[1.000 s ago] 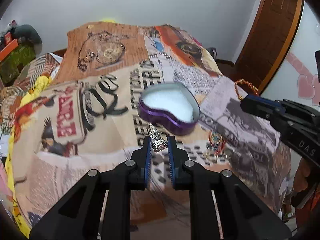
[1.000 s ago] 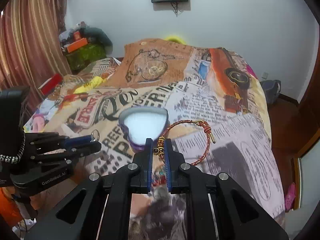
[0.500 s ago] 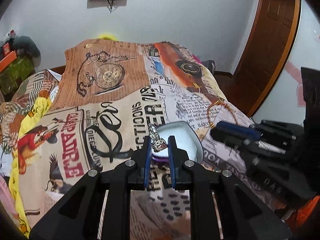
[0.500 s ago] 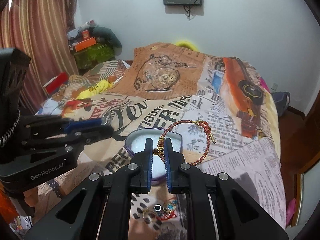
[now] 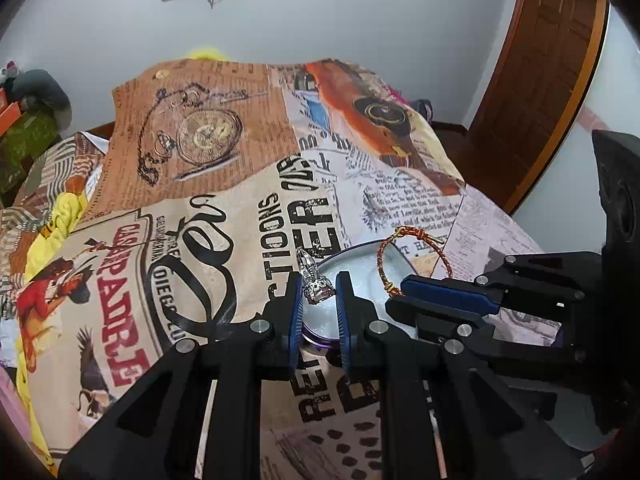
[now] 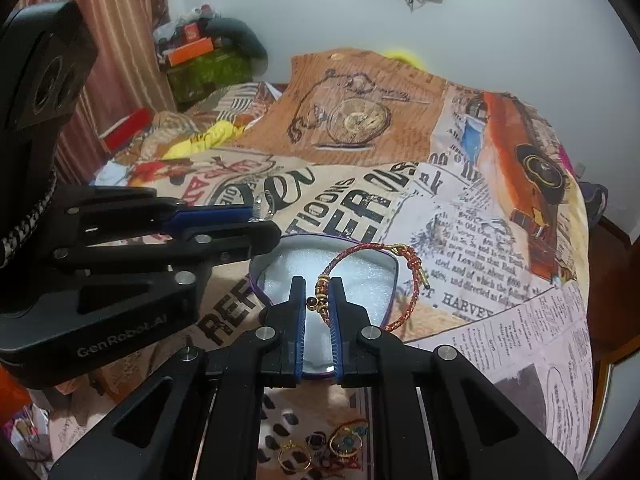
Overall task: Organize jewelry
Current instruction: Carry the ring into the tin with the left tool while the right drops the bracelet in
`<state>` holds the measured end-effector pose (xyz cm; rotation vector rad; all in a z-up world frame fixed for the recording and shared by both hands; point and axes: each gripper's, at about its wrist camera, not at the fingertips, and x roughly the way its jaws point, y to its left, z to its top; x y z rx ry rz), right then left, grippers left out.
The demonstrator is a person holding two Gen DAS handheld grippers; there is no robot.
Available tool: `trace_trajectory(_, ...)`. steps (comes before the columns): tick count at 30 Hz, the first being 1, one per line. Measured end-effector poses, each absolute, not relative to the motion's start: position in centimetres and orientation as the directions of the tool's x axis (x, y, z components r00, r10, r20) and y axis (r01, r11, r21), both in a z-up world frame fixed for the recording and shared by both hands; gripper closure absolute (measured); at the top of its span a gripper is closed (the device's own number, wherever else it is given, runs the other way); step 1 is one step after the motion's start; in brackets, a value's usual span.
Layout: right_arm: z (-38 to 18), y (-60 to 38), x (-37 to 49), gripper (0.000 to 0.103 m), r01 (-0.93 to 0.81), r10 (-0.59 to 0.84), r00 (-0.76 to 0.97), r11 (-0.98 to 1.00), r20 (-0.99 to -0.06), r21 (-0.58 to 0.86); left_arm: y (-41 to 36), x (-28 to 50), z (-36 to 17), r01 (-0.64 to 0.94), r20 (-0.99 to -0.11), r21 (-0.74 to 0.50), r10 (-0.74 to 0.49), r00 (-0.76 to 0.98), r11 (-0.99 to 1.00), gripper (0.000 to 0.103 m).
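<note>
My left claw (image 5: 318, 294) is pinched tight on a silver ring (image 5: 314, 282), which stands up between the blue pads above the near left part of the heart-shaped box (image 6: 326, 276). That box, purple-walled with a white foam lining, sits on the bed (image 5: 200, 240) toward its near edge, on the bedspread printed with newspaper and poster graphics. My right claw (image 6: 319, 300) is clamped on the beaded section of a red and gold cord bracelet (image 6: 368, 280); the loop of it arcs up and out to the right, over the box's right side and past its rim. From the left wrist view I see the right claw (image 5: 404, 292) coming in from the right, its bracelet (image 5: 404, 264) hanging over the far right part of the box (image 5: 360, 276). From the right wrist view the left claw (image 6: 256, 220) reaches in from the left, its tips just beyond the box's far left rim, with the ring (image 6: 264, 204) glinting at the tips. Both claws are close together above the box. At the near edge of the bed, below my right claw, a few more rings and small pieces (image 6: 320, 448) lie in a loose cluster on the bedspread.
</note>
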<state>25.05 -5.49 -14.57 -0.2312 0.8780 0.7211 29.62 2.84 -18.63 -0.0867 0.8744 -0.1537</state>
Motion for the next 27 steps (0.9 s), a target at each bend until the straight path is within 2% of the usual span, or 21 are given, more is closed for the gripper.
trace_trajectory(11, -15.9, -4.9, 25.6, 0.093, -0.687, 0.467, 0.380, 0.721, -0.798, 0.095, 2.9, 30.9, -20.3, 0.140, -0.787, -0.199, -0.243, 0.567, 0.970, 0.088)
trace_trajectory(27, -15.8, -4.7, 25.4, 0.093, -0.676, 0.421, 0.400, 0.735, -0.814, 0.049, 3.0, 30.5, -20.1, 0.135, -0.801, -0.197, -0.239, 0.549, 0.971, 0.088)
